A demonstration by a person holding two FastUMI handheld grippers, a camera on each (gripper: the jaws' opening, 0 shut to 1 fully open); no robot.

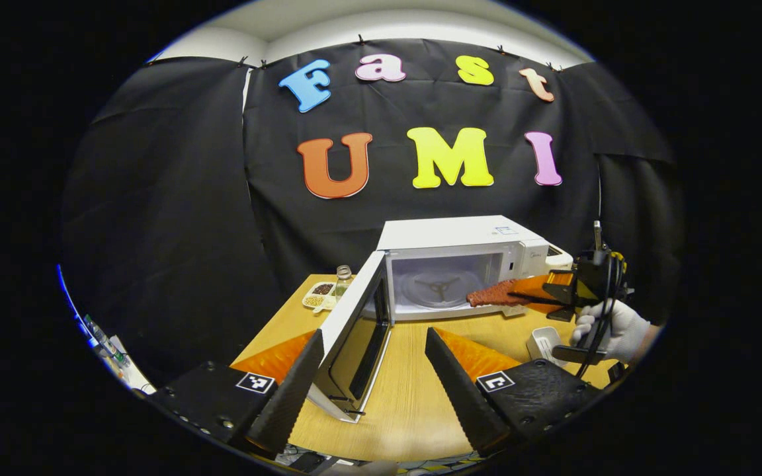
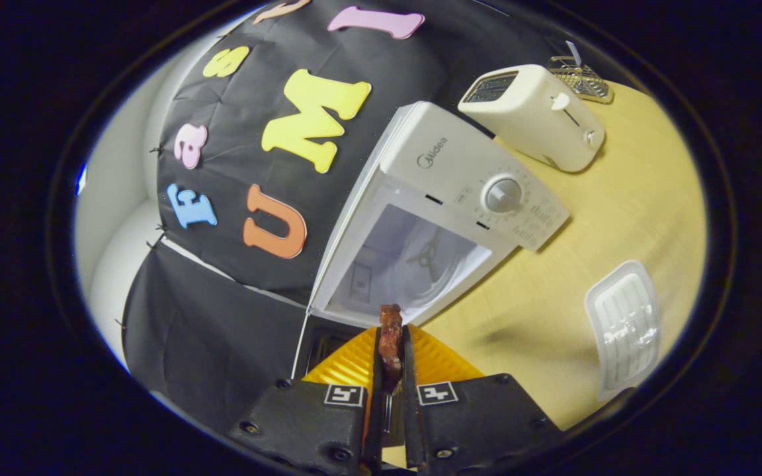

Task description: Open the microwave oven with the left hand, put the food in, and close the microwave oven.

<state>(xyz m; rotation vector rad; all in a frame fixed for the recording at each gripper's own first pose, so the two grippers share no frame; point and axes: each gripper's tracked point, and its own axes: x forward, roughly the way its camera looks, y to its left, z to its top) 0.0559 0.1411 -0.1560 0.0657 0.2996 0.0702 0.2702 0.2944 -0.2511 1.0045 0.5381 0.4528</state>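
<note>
- One microwave (image 1: 467, 264) on the wooden table (image 1: 414, 396), its door (image 1: 354, 330) swung wide toward the left gripper view's camera. Cavity bare; one turntable ring (image 1: 438, 287) visible inside.
- Left gripper (image 1: 374, 377): fingers spread wide, nothing between them. Door edge sits in the gap, touching neither finger as far as can be told.
- Right gripper (image 2: 391, 370): fingers pressed close on one piece of food (image 2: 391, 340), a reddish-brown slab held on edge.
- In the left gripper view, food (image 1: 497, 293) is held in the air at the cavity mouth, tip just at the opening, not set down.
- One gloved hand (image 1: 609, 327) holds the right gripper.
- One toaster (image 2: 533, 116) beside the microwave.
- One white ridged tray (image 2: 622, 327) on the table, near the microwave's control side.
- One jar (image 1: 343, 277) and one small dish (image 1: 318, 295) left of the microwave.
</note>
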